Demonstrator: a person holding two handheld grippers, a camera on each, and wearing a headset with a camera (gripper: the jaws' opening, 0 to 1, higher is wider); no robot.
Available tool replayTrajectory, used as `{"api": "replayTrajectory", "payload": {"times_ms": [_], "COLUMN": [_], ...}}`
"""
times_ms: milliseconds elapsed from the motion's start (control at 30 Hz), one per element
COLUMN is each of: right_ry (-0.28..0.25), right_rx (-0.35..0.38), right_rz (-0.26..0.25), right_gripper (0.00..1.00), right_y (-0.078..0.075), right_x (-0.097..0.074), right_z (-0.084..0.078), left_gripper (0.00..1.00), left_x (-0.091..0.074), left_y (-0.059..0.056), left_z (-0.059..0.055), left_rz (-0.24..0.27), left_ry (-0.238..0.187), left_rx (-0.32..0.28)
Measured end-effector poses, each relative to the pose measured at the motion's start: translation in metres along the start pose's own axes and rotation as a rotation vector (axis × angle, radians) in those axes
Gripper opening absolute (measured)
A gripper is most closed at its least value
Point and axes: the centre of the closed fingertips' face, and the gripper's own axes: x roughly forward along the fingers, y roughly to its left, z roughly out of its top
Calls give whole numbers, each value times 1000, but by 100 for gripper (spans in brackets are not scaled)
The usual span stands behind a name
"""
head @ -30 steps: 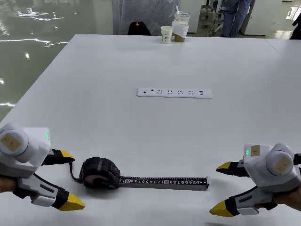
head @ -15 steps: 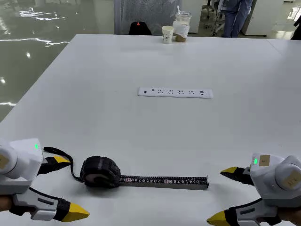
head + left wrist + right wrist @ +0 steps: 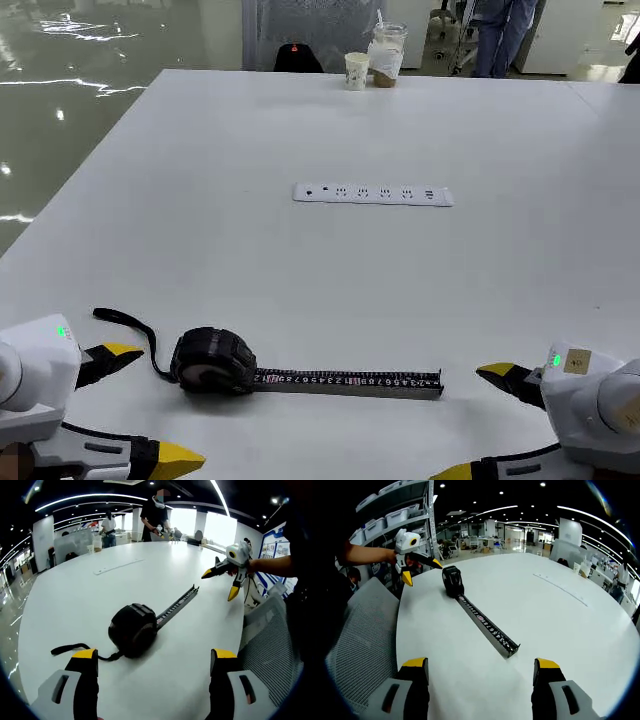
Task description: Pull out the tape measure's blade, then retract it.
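Tape measure (image 3: 212, 362) is lying untouched, blade (image 3: 350, 381) out toward 3 o'clock — left gripper (image 3: 155, 405) and right gripper (image 3: 470, 420) are drawing back toward 6 o'clock, both wide and empty; retraction is still waiting.

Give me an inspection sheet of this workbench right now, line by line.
Surface: white table.
Job's things: tape measure lies near the front edge, blade pulled out flat, strap loose.
Clutter: power strip mid-table; cups at far edge.
Grippers: left gripper open at the strap end; right gripper open beyond the blade tip; neither touches.
Cables: nothing seen.
Surroundings: glossy floor; a person beyond the table.
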Motion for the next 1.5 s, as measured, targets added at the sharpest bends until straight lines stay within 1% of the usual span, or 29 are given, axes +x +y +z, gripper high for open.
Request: {"api": "replayTrajectory", "payload": {"times_ms": [200, 400, 500, 667, 733, 833, 1100, 1233, 1300, 1433, 1500], "right_ry": [-40, -56, -62, -80, -83, -89, -100, -104, -113, -122, -132], "right_rx": [25, 43, 51, 81, 87, 99, 150, 169, 181, 209, 226], "right_rz": [-33, -45, -59, -87, -91, -99, -133, -148, -159, -184, -186], "right_gripper": [90, 93, 93, 95, 95, 96, 98, 98, 98, 98, 98], "right_y": [4, 10, 11, 14, 16, 19, 24, 28, 30, 31, 33], "right_x": [-1, -1, -1, -3, -3, -3, -5, -5, -5, -7, -8], "right_z": [6, 8, 8, 11, 11, 11, 15, 17, 20, 24, 27], "left_gripper": [92, 95, 96, 99, 99, 99, 99, 99, 99, 99, 99], "left_x": [-3, -6, -8, -8, -8, -8, -6, -7, -7, -6, -6], "left_y": [-4, -7, -7, -12, -11, -15, -26, -27, -26, -31, -33], "left_z": [2, 2, 3, 6, 6, 9, 12, 14, 14, 14, 14], "left_rz": [42, 67, 90, 108, 113, 120, 136, 165, 172, 189, 193], "left_ry": [-37, -58, -73, -86, -91, -107, -122, -134, -136, -140, -138], "left_rx": [-22, -39, -49, -57, -65, -81, -100, -112, -139, -147, -150]}}
